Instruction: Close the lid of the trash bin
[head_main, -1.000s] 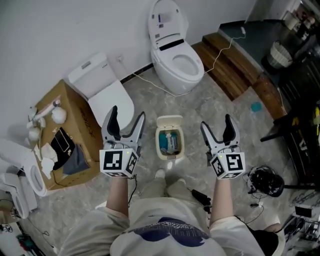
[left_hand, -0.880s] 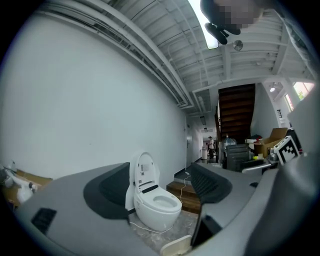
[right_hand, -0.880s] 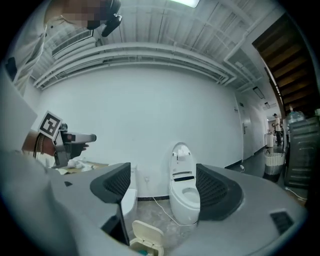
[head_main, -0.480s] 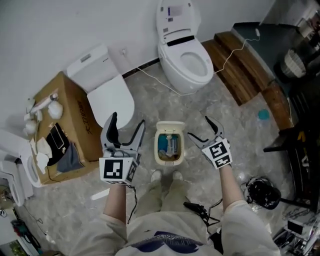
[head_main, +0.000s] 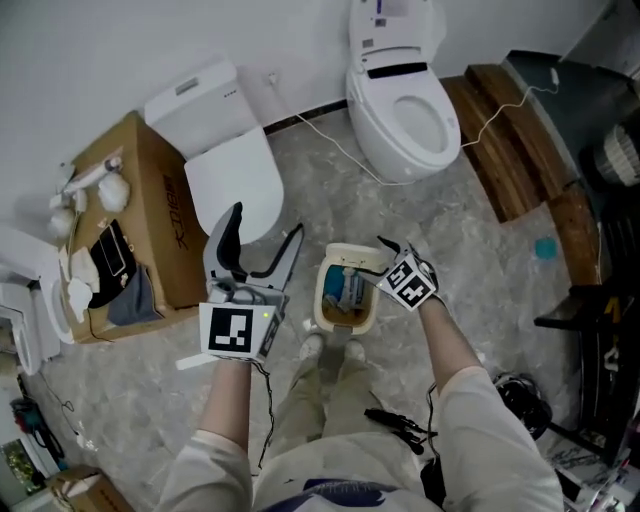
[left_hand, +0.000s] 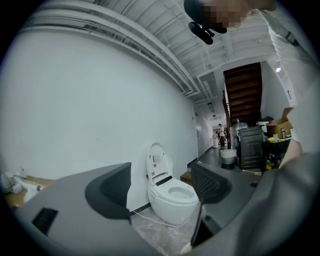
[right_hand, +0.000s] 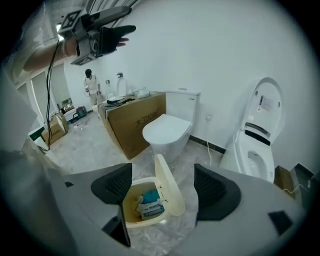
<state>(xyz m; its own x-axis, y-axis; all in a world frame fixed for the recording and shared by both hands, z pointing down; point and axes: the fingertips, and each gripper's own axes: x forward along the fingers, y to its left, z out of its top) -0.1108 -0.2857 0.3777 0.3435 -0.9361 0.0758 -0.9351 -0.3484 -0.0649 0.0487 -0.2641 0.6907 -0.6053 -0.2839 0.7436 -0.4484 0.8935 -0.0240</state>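
A person stands over a small cream trash bin (head_main: 345, 326) on the floor, just in front of their shoes. Its lid (right_hand: 168, 192) stands upright, hinged at the far edge, and blue and white wrappers show inside.

The right tongs (head_main: 378, 258) hover just above the bin's right side. Their jaws are wide apart and hold nothing. In the right gripper view the raised lid sits in the gap between them, apparently not touching either jaw. The left tongs (head_main: 262, 240) hang to the left of the bin, near but apart from it, also wide open and empty.

The step in hand seems to be the right tongs' reach for the lid. It would likely go best with one jaw set behind the lid's top edge to tip it forward over the opening. Following the light lid down gently, not knocking it, should keep the small bin from sliding on the smooth floor. No pinch looks needed.

The floor (head_main: 450, 230) is grey marbled stone against a plain white wall (head_main: 100, 60). A toilet with its cover shut (head_main: 235, 180) stands to the left, beside a cardboard box (head_main: 150, 210) with odds and ends on top. A second toilet with its cover raised (head_main: 405, 110) stands ahead. A white cable (head_main: 340, 155) trails between them, and wooden steps (head_main: 505, 150) lie to the right.
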